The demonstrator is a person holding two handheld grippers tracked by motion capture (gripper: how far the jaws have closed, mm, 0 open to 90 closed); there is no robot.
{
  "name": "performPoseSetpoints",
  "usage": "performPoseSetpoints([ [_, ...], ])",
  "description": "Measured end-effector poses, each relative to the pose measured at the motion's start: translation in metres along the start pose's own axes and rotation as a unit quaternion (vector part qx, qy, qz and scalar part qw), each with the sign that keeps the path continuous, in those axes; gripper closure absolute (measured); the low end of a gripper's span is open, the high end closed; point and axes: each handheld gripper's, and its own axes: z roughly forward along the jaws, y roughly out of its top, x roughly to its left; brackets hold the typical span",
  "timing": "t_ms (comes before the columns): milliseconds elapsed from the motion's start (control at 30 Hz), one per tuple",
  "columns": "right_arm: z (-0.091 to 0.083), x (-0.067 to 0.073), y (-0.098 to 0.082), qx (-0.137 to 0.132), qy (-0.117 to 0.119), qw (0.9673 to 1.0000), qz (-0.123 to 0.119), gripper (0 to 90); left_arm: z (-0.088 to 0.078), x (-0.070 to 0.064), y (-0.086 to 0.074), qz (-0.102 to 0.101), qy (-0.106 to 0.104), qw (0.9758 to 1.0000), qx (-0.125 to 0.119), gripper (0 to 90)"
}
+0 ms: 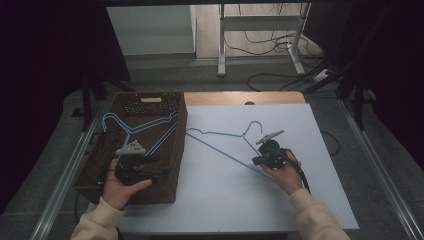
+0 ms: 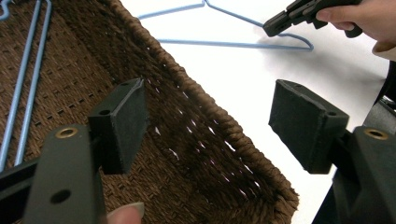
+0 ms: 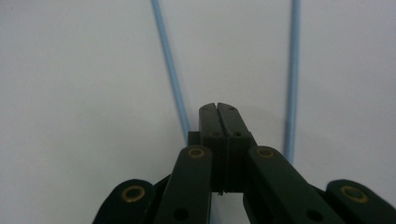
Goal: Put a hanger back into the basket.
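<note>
My left hand-held gripper (image 1: 161,166) sits in the lower left of the high view, over the near end of the brown woven basket (image 1: 100,150), which takes up the left side of the white worktop (image 1: 210,200). Its jaws stand wide apart with nothing between them; in the left gripper view the two black pads (image 2: 122,123) frame the basket's inner wall and rim (image 2: 205,107), and my fingertip (image 2: 126,215) shows at the bottom edge.

Inside the basket lie light blue wire hangers (image 1: 145,125), their thin rods crossing toward its far end. In the left gripper view two of those rods (image 2: 25,88) run down the upper left over the woven floor.

My right hand-held gripper (image 1: 256,161) is at centre right of the high view, low on the worktop, its jaws pressed together. They meet right at the long straight rod of another blue hanger (image 1: 220,134) that lies flat on the white surface, its hook (image 1: 254,125) toward the top of the frame. In the right gripper view the closed tips (image 3: 218,108) sit where one blue rod (image 3: 170,70) runs under them, and a second rod (image 3: 293,74) passes just to the right; I cannot tell for sure whether the wire is pinched between the pads or only lies beneath them.

In the upper right of the left gripper view, my other hand (image 2: 364,16) and its gripper touch down beside that same hanger.
</note>
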Motion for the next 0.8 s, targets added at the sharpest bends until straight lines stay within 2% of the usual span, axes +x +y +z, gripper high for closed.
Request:
performPoseSetpoints([
  [167, -0.002, 0.004, -0.007, 0.015, -0.007, 0.9999, 0.002, 90.0, 0.0, -0.001, 0.0, 0.002, -0.002, 1.0, 0.0, 27.7],
  [300, -0.009, 0.004, -0.022, 0.025, -0.016, 0.9995, 0.012, 90.0, 0.0, -0.001, -0.001, 0.001, -0.002, 1.0, 0.0, 27.7],
  [500, -0.02, -0.012, -0.04, 0.03, -0.029, 0.9982, 0.043, 90.0, 0.0, -0.001, 0.0, 0.002, -0.002, 1.0, 0.0, 27.7],
  [567, -0.021, -0.015, -0.043, 0.03, -0.021, 0.9979, 0.054, 90.0, 0.0, -0.001, 0.0, 0.003, -0.002, 1.0, 0.0, 27.7],
  [667, -0.024, -0.013, -0.048, 0.034, -0.02, 0.9978, 0.053, 90.0, 0.0, -0.001, 0.0, 0.002, -0.002, 1.0, -0.001, 27.7],
  [800, -0.031, -0.005, -0.057, 0.047, -0.021, 0.9973, 0.051, 90.0, -0.001, 0.0, 0.0, 0.001, -0.003, 1.0, -0.002, 27.7],
])
